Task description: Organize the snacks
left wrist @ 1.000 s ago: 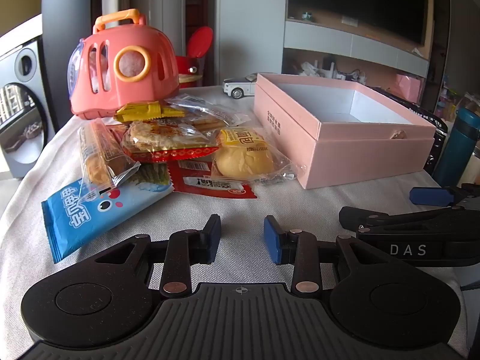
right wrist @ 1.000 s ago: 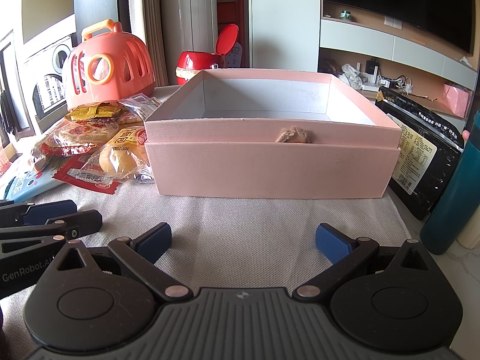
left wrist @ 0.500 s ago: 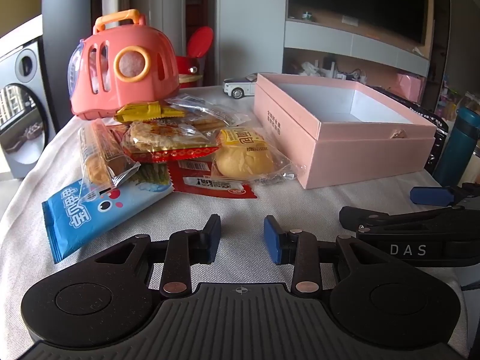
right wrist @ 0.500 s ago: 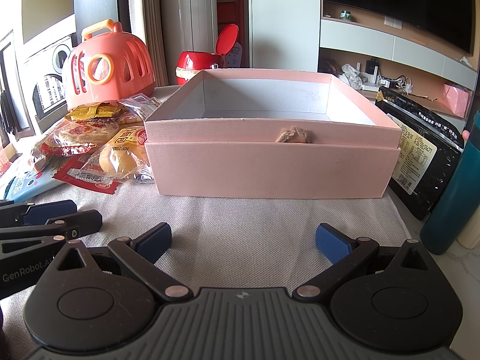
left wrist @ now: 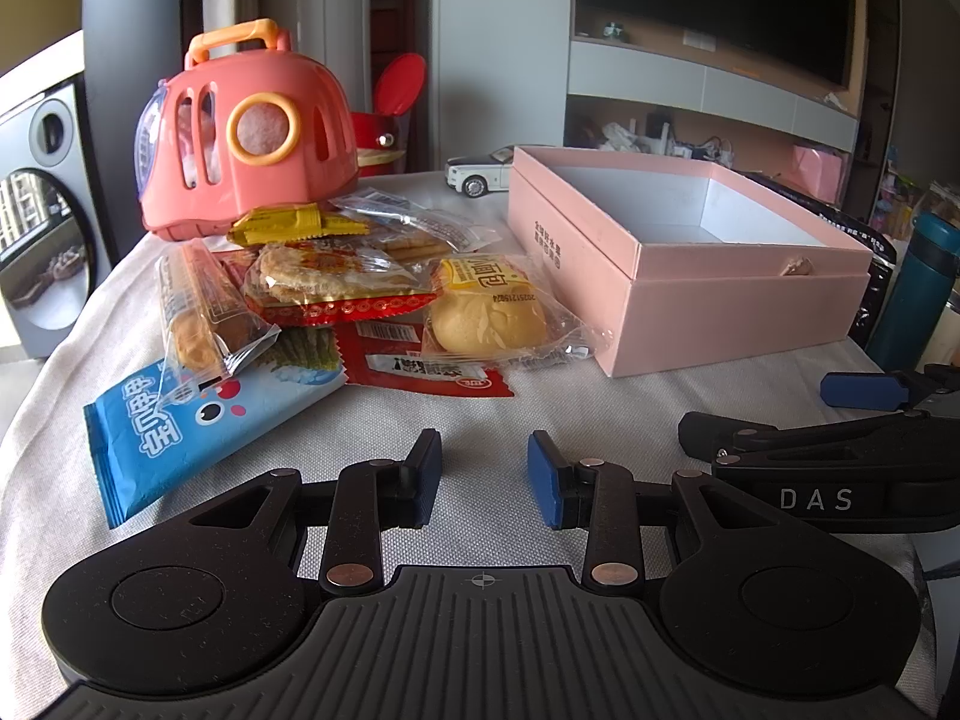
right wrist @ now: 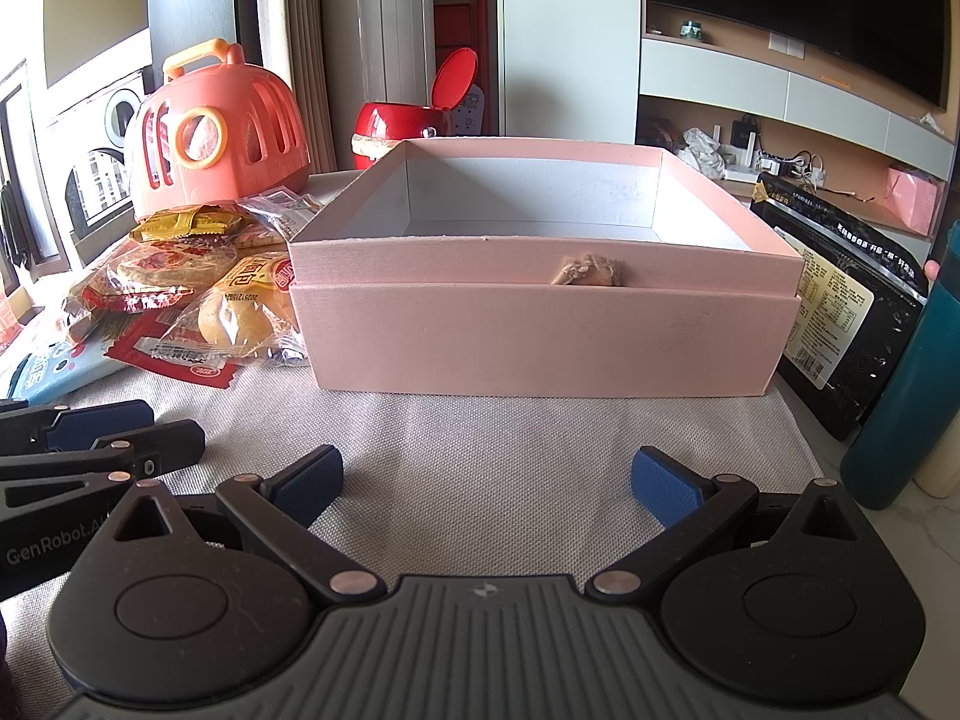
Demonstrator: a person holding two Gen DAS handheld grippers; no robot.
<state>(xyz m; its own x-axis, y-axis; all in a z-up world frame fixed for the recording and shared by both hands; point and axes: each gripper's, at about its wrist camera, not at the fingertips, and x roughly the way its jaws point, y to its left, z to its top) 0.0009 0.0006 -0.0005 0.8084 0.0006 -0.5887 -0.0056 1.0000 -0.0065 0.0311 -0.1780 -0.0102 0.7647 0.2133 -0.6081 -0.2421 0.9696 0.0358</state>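
A pile of wrapped snacks lies on the grey cloth left of an open pink box [left wrist: 738, 312] [right wrist: 540, 336]: a blue packet [left wrist: 198, 420], a bun in clear wrap [left wrist: 489, 315] [right wrist: 240, 312], a round cracker pack [left wrist: 330, 282] [right wrist: 168, 267], a red packet [left wrist: 420, 366], a yellow packet [left wrist: 288, 222]. The box looks empty inside. My left gripper [left wrist: 483, 477] is open with a narrow gap, empty, just in front of the pile. My right gripper [right wrist: 486, 483] is open wide, empty, facing the box's front wall.
A coral toy carrier [left wrist: 240, 138] stands behind the snacks, with a red bin [right wrist: 414, 120] and a white toy car [left wrist: 480, 174] further back. A black bag [right wrist: 840, 300] and a teal bottle [right wrist: 900, 396] stand right of the box.
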